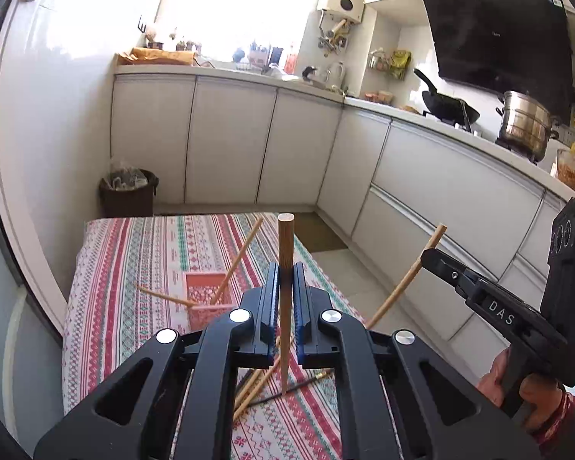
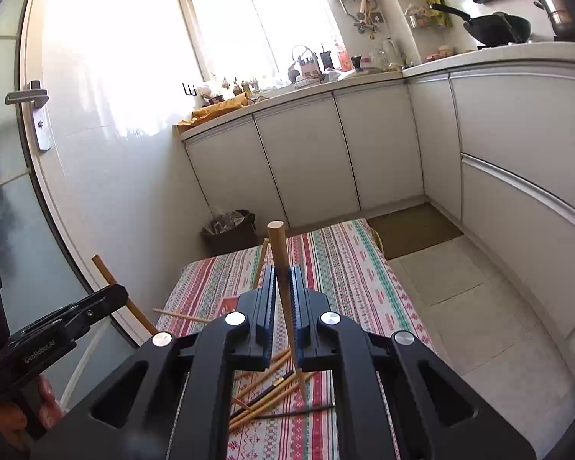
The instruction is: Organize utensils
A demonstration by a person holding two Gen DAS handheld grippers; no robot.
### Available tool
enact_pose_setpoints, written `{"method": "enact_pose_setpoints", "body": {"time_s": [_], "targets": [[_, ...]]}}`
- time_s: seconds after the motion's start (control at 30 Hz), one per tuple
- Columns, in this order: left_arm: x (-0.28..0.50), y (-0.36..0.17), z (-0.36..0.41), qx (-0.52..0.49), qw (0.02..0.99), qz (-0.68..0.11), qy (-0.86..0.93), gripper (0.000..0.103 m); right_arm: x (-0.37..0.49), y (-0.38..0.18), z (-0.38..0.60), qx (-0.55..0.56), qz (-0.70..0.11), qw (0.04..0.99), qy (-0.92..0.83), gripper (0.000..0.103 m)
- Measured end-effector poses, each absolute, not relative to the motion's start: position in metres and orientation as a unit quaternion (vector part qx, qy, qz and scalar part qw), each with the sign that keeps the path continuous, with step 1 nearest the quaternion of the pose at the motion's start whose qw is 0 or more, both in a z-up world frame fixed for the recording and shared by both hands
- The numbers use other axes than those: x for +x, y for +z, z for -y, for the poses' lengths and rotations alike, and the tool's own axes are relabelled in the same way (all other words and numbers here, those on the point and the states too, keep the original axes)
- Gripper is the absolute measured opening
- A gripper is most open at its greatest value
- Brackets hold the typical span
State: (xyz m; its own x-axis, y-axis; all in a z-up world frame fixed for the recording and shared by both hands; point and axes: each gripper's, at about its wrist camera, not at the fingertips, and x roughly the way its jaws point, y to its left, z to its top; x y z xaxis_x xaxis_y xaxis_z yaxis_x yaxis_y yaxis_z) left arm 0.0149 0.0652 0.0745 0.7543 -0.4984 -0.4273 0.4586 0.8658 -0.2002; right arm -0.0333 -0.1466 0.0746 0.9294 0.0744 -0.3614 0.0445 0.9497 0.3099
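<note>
At frame centre, the left gripper (image 1: 286,268) clamps one upright chopstick (image 1: 286,245). The right gripper (image 2: 283,268) clamps a second chopstick (image 2: 278,245), above loose chopsticks (image 2: 266,391) on the striped tablecloth (image 2: 349,268).

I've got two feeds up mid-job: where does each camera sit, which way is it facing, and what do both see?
Left wrist: rides the left gripper, shut on a wooden chopstick, facing the patterned tablecloth, pink basket and corner cabinets; the right gripper and hand show at right.
Right wrist: rides the right gripper, shut on its own chopstick, facing the window and cabinets; the left gripper shows at left.
Shared: tablecloth, loose chopstick pile, basket, bin, counter.
</note>
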Motion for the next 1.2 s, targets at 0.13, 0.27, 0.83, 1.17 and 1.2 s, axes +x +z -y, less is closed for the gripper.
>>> {"method": "enact_pose_setpoints", "body": {"time_s": [0.13, 0.27, 0.83, 1.17, 1.2], "targets": [[0.027, 0.101, -0.077, -0.071, 0.945, -0.212, -0.237, 0.006, -0.013, 0.104, 0.148, 0.164, -0.162, 0.973, 0.016, 0.008], [0.039, 0.113, -0.079, -0.082, 0.953, -0.196, -0.215, 0.006, 0.008, 0.122, 0.144, 0.163, -0.14, 0.976, 0.03, 0.008], [0.057, 0.123, -0.093, -0.096, 0.96, -0.167, -0.204, 0.006, 0.149, -0.033, 0.18, 0.119, -0.472, 0.873, -0.013, 0.055], [0.045, 0.131, -0.089, -0.091, 0.958, -0.154, -0.224, 0.006, 0.214, -0.165, 0.192, 0.131, -0.618, 0.773, -0.054, 0.045], [0.046, 0.13, -0.089, -0.091, 0.958, -0.155, -0.224, 0.006, 0.217, -0.166, 0.191, 0.137, -0.618, 0.772, -0.055, 0.045]]}}
